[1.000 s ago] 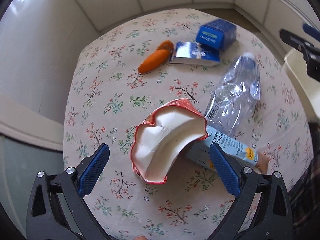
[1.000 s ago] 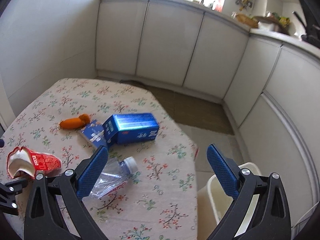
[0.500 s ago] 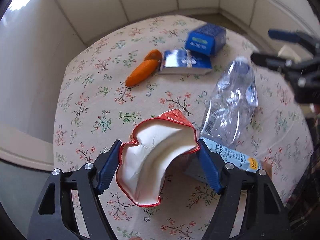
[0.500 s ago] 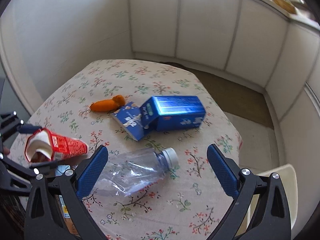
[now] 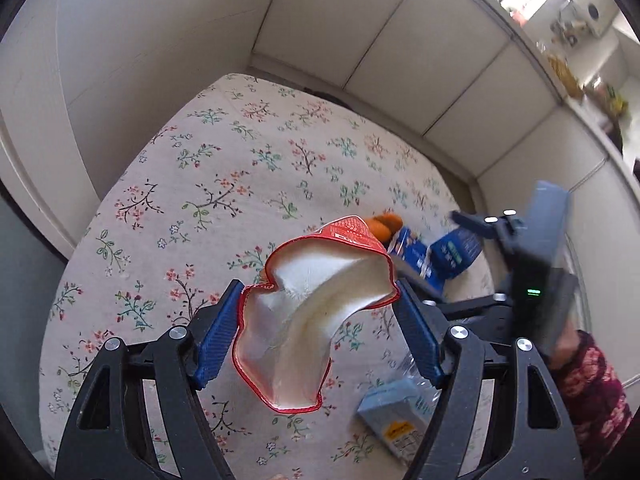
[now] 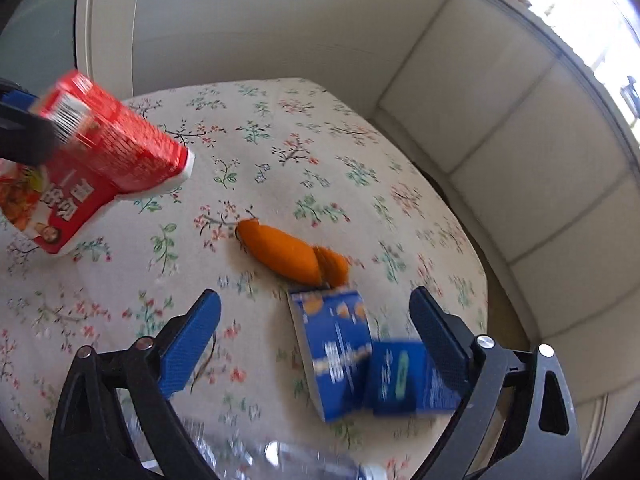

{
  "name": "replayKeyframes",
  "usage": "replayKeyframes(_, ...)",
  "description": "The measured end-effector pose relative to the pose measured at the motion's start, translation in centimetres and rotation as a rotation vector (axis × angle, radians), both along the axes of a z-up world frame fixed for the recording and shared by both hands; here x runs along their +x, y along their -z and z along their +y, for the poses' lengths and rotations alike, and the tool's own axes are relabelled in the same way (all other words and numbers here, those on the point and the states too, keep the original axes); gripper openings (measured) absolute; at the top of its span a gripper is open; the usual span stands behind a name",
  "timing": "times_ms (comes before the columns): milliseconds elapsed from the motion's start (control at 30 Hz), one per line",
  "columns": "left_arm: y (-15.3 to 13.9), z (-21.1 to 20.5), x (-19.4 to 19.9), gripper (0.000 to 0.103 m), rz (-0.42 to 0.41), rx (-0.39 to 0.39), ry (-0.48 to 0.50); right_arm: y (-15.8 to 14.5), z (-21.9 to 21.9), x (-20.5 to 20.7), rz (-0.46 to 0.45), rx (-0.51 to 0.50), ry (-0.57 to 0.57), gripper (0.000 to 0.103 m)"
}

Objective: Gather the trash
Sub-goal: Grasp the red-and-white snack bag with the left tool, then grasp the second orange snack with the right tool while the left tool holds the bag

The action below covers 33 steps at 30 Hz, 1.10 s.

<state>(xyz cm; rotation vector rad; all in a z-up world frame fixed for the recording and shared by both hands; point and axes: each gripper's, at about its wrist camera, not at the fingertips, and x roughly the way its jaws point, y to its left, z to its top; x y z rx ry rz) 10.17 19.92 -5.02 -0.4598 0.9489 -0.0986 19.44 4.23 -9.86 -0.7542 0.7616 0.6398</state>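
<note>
left gripper (image 5: 318,334) clenched on red cup (image 5: 316,316), lifted off worktop (image 5: 224,184) | right gripper (image 6: 316,340) released, jaws just closing, straddling blue carton (image 6: 332,344)

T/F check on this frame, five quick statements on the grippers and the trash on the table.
1. The left gripper is shut on the red cup. True.
2. The red cup lies on the tablecloth. False: it is held clear above it.
3. The right gripper holds the orange carrot. False: its jaws stand open, gripping nothing.
4. The blue cartons lie between the right gripper's fingers. True.
5. The carrot sits inside the cup. False: it lies on the cloth beside the cartons.
</note>
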Motion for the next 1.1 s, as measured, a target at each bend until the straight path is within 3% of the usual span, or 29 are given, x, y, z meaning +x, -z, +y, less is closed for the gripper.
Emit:
replayKeyframes(167,-0.7,1.9,-0.2,0.072,-0.023,-0.069,-0.047,3.3,3.4,2.4,0.050,-0.111,-0.052,0.080)
replayKeyframes(233,-0.9,2.4,-0.3,0.072,-0.033,-0.083,-0.057,4.3,4.0,3.1,0.080,-0.134,-0.061,0.069)
replayKeyframes(267,-0.9,2.6,-0.3,0.072,-0.035,-0.086,-0.062,4.4,4.3,3.4,0.084,-0.124,-0.062,0.068)
replayKeyframes(333,-0.8,2.9,-0.2,0.072,-0.029,-0.095,-0.066,4.3,4.7,4.1,0.103,-0.113,-0.050,0.044)
replayKeyframes(500,-0.6,3.5,-0.2,0.072,-0.019,-0.110,-0.095,4.4,5.2,4.6,0.137,-0.098,-0.022,0.024)
replayKeyframes(600,-0.4,4.1,-0.2,0.071,-0.019,-0.118,-0.122,3.5,4.4,5.5,0.175,-0.013,0.051,0.015)
replayKeyframes(833,-1.1,4.6,-0.6,0.071,-0.059,-0.119,-0.167,-0.2,2.3,4.7,0.190,0.215,0.168,0.010)
replayKeyframes(1100,-2.6,3.9,-1.2,0.071,-0.138,-0.110,-0.186,-5.4,0.6,1.3,0.114,0.413,0.207,0.010)
